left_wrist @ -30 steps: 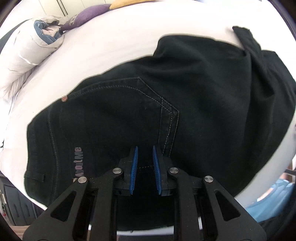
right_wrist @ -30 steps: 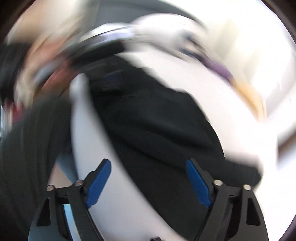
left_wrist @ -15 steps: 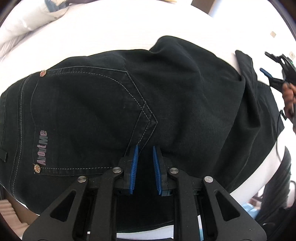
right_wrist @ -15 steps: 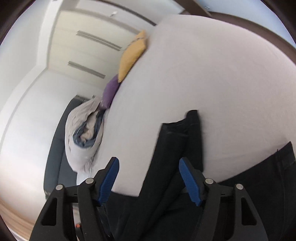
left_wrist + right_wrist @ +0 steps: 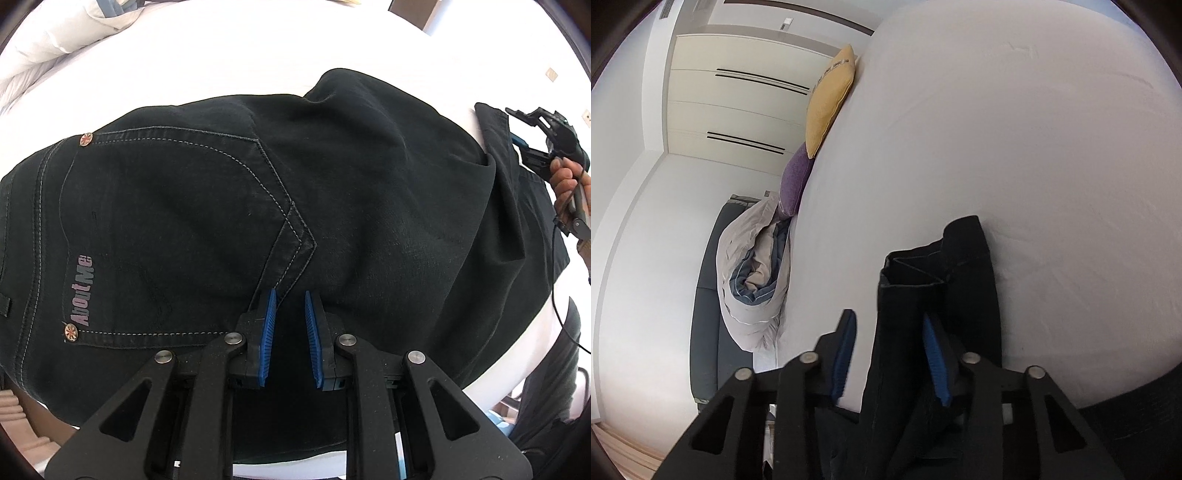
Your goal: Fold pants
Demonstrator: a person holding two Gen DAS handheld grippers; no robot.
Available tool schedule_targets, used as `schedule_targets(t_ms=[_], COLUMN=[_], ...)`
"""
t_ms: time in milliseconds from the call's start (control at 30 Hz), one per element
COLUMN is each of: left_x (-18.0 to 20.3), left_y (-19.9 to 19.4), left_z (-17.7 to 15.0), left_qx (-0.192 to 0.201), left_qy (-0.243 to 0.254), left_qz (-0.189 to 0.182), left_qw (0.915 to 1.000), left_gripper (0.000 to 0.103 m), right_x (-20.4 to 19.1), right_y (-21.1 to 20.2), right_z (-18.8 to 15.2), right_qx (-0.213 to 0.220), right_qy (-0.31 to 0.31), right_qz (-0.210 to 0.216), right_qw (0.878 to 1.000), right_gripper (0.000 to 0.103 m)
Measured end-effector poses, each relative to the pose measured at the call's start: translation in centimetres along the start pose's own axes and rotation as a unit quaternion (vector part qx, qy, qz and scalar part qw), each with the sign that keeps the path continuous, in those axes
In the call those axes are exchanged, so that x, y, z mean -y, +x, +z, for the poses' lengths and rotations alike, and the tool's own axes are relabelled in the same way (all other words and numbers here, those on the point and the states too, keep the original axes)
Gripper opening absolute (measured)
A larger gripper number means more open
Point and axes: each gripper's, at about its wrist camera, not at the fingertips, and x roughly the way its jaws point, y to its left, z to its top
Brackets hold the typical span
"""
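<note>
Black pants (image 5: 369, 184) lie spread on the white bed (image 5: 221, 55), back pocket up with an "AboutMe" label. My left gripper (image 5: 290, 295) points down at the seat just below the pocket's tip, its blue pads shut on a pinch of the dark cloth. In the right wrist view the hem end of a pant leg (image 5: 960, 258) runs between the jaws of my right gripper (image 5: 887, 315), which are closing. The right pad touches the cloth; a strip of white sheet shows beside the left pad. The left wrist view shows the right gripper (image 5: 524, 147) at the far right, held by a hand (image 5: 565, 181).
A yellow cushion (image 5: 831, 99), a purple cushion (image 5: 794, 181) and a rolled white-and-blue duvet (image 5: 753, 277) line the bed's far side, against a dark headboard (image 5: 705, 314). Pale wardrobe doors (image 5: 738, 110) stand behind. White sheet (image 5: 1034, 147) stretches beyond the leg.
The right gripper swung onto the pant leg's end and its jaws narrowed around it. The left view rolled and sank closer to the pocket; its pads kept the same narrow gap.
</note>
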Motion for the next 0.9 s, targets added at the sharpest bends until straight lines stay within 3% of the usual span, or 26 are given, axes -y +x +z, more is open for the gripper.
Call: schedule_targets(t_ms=[67, 133, 200, 400, 567, 733, 900], left_x=[-1.5, -2.1, -2.4, -3.1, -3.4, -3.6, -3.5], left_y=[-1.1, -1.4, -1.5, -1.5, -1.4, -1.4, -1.4], left_z=[-0.5, -0.6, -0.6, -0.9, -0.9, -1.0, -0.8], left_qx=[0.001, 0.002, 0.002, 0.004, 0.002, 0.001, -0.002], left_qy=[-0.002, -0.003, -0.007, -0.011, -0.013, -0.014, -0.013], left_qz=[-0.003, -0.006, -0.010, -0.013, -0.017, -0.021, -0.017], left_qw=[1.0000, 1.0000, 0.9999, 0.9998, 0.9998, 0.9997, 0.9998], left_gripper=[0.016, 0.016, 0.016, 0.016, 0.016, 0.016, 0.016], right_x=[-0.2, -0.6, -1.1, -3.3, -3.8, -1.6, 2.0], right_y=[0.1, 0.3, 0.1, -3.1, -9.2, -15.5, -19.7], right_z=[0.1, 0.1, 0.0, -1.0, -2.9, -7.0, -12.1], right_qx=[-0.004, -0.007, -0.003, 0.032, 0.080, 0.101, 0.112], right_qy=[-0.013, -0.025, -0.034, -0.071, -0.064, -0.052, -0.039], right_qz=[-0.006, -0.011, -0.013, -0.019, -0.008, -0.031, -0.080], right_qw=[1.000, 1.000, 0.999, 0.997, 0.995, 0.993, 0.990], right_gripper=[0.024, 0.011, 0.009, 0.008, 0.007, 0.007, 0.007])
